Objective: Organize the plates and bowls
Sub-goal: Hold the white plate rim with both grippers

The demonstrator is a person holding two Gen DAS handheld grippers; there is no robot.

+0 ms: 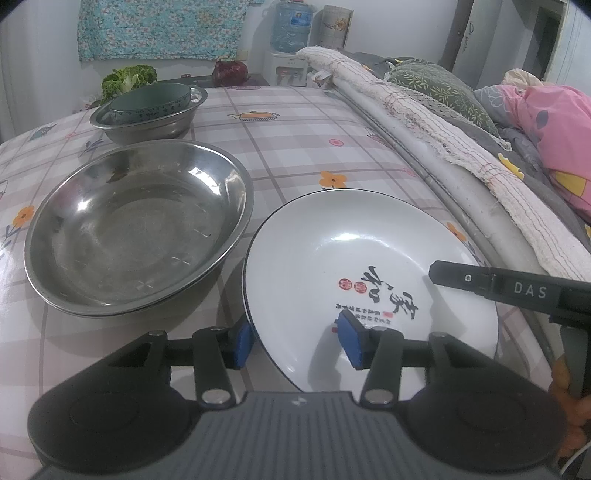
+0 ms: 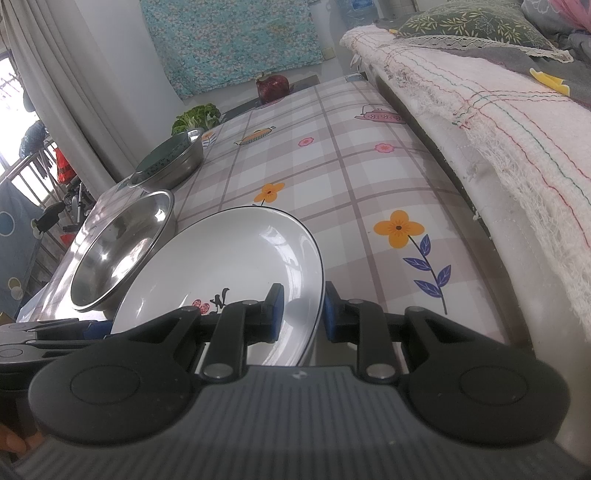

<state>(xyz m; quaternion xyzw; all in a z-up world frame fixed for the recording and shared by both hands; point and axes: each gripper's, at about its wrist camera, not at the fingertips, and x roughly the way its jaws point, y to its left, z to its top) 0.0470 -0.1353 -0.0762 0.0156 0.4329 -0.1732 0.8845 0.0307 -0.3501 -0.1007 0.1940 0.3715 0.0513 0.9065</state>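
Observation:
A white plate [image 1: 351,240] with black calligraphy lies on the checked tablecloth, right of a large steel bowl [image 1: 136,229]. My left gripper [image 1: 295,339] is open and straddles the plate's near-left rim, one blue pad outside the rim and one over the inside. My right gripper [image 2: 303,310] is shut on the plate [image 2: 229,258] at its right rim, and the plate looks tilted up on that side. The steel bowl [image 2: 122,251] sits just beyond it. Farther back, a dark green bowl [image 1: 151,99] rests inside a smaller steel bowl [image 1: 147,125].
The table [image 1: 295,147] runs along a bed rail draped with a fringed towel [image 1: 424,122] on the right. Leafy greens [image 1: 127,79] and a dark red vegetable [image 1: 229,72] lie at the far end. A water dispenser [image 1: 291,29] stands behind.

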